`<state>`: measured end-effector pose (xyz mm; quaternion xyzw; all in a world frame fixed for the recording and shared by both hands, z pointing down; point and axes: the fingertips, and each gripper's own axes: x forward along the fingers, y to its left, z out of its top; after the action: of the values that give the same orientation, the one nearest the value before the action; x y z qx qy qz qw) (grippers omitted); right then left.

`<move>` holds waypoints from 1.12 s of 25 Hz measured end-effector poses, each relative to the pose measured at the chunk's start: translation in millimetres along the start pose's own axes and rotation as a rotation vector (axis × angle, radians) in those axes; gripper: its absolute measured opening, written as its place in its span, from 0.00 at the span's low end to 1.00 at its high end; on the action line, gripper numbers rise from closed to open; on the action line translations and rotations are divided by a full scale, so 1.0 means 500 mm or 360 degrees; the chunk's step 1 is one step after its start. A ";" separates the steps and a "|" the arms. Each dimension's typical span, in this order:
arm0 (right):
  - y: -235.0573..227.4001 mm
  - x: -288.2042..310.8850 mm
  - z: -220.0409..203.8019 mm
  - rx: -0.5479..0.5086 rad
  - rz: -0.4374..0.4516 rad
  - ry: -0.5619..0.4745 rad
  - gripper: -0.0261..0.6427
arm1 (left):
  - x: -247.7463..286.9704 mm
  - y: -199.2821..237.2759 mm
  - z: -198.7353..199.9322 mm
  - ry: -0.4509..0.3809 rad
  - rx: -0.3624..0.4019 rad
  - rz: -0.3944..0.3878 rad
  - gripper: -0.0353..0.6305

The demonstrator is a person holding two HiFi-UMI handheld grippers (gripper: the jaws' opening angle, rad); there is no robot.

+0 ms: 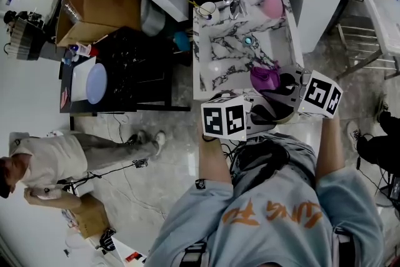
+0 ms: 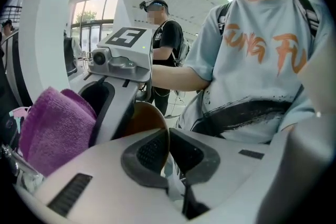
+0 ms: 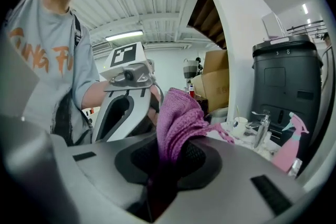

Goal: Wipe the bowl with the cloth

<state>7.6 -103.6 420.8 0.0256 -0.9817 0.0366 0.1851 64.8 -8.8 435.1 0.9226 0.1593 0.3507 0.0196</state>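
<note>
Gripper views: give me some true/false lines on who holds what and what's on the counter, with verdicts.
1. The right hand-held gripper is shut on the purple cloth. True.
2. The left hand-held gripper is open and empty. False: its jaws pinch the rim of the brown bowl.
3. The cloth lies flat on the marble counter. False: it is bunched up in the right hand-held gripper's jaws, raised off the counter.
4. A pink spray bottle stands on the marble counter. True.
</note>
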 end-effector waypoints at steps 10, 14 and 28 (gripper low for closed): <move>0.043 -0.002 -0.028 0.0036 0.0207 0.0127 0.16 | -0.015 0.006 -0.031 0.0067 -0.0076 0.0053 0.10; 0.049 -0.011 -0.041 0.0064 0.0247 0.0147 0.16 | -0.019 0.020 -0.068 0.0164 -0.0150 0.0122 0.10; -0.018 -0.071 0.038 0.0110 -0.0059 -0.0296 0.16 | -0.067 0.107 -0.092 0.0106 -0.0162 0.0572 0.10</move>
<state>34.4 -112.6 390.7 0.0536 -0.9921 0.0645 0.0929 26.2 -73.2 456.1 0.9220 -0.0254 0.3865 -0.0019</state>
